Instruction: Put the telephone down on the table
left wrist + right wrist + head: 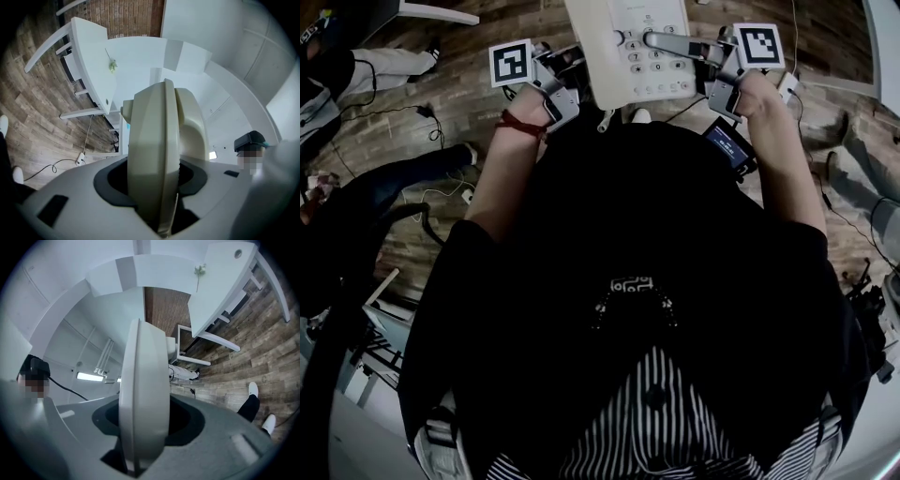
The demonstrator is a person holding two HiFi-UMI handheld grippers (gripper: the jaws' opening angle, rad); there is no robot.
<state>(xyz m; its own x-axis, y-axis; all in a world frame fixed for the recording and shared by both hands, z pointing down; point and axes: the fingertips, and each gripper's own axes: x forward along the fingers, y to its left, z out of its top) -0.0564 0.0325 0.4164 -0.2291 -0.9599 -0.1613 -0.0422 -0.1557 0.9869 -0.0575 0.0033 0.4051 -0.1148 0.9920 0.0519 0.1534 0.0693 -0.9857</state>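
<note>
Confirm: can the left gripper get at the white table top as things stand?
Probably not yet. The left gripper is shut on one edge of the telephone, the right gripper on the other, over wooden floor. The table stands apart ahead, with nothing visible between.

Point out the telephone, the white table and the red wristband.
telephone point(652, 61), head view, on its keypad.
white table point(91, 56), left gripper view, on its bare top.
red wristband point(520, 124), head view, middle of the band.
</note>
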